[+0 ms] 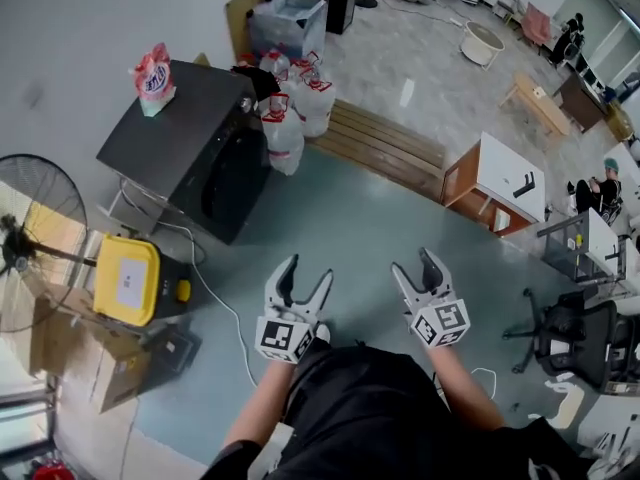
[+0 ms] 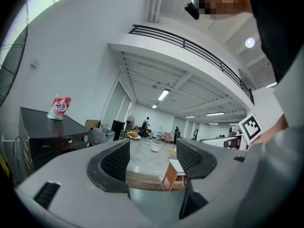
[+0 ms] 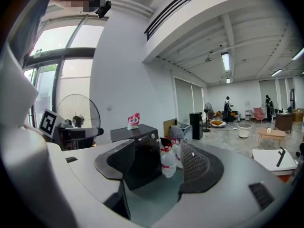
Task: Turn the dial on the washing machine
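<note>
Left gripper (image 1: 310,267) jaws apart, empty, right gripper (image 1: 413,260) likewise, washing machine (image 1: 195,143) well ahead

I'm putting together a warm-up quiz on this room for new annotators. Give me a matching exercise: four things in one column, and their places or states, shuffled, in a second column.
Column one:
1. pink bag
2. clear jugs
3. yellow case
4. left tool

Column two:
A. next to the fan
B. jaws apart, nothing between them
C. on top of the washing machine
D. on the floor beside the washing machine

Pairs: 1-C, 2-D, 3-A, 4-B
</note>
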{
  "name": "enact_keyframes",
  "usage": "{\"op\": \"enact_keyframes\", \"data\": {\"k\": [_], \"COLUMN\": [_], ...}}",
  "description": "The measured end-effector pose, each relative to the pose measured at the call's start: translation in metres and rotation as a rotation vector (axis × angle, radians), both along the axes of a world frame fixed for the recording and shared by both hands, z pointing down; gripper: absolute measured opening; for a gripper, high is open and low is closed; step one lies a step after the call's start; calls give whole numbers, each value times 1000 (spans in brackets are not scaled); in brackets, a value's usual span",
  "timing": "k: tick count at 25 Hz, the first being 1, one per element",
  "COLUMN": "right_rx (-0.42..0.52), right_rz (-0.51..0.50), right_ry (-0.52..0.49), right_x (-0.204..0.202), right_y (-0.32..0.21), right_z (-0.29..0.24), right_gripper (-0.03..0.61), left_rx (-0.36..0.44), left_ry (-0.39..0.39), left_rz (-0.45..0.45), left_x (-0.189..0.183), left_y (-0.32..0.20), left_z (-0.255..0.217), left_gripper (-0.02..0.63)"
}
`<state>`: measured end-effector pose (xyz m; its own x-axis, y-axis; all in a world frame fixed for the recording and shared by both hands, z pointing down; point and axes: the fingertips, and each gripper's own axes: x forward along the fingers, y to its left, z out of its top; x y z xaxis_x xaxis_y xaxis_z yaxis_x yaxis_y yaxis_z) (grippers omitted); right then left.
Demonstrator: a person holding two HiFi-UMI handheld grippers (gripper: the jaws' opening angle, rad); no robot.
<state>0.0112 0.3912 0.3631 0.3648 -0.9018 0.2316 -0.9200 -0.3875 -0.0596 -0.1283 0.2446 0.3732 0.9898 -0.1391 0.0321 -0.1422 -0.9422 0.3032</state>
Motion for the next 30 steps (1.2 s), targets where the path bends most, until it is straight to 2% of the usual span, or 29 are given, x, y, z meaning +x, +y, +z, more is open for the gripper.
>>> {"op": "enact_keyframes", "data": {"k": [6,13,19,24,30], "right_rx": [12,15,-2,9,6], "right_rz": [-81,-215,-447,-633,-741], "right_ry": [-20,-96,-116,-93,-101], "right_x": [9,45,98,143,184], "right_y": [-40,-115,-220,-307,-373], "right_z": [-4,35,51,39,34], "right_gripper": [265,265,265,265,265], "left_rx": [2,-3,0,-2,-8], "left_ry": [-16,-76,-92,-104,-112], "left_rz": [-82,-242,-437,-566,-669], "left_x": [-2,1,49,96,139], "left_y": [-31,-84,-153,-205,-245], "left_z": [-5,18,27,20,22], "left_gripper": [282,282,282,282,282]}}
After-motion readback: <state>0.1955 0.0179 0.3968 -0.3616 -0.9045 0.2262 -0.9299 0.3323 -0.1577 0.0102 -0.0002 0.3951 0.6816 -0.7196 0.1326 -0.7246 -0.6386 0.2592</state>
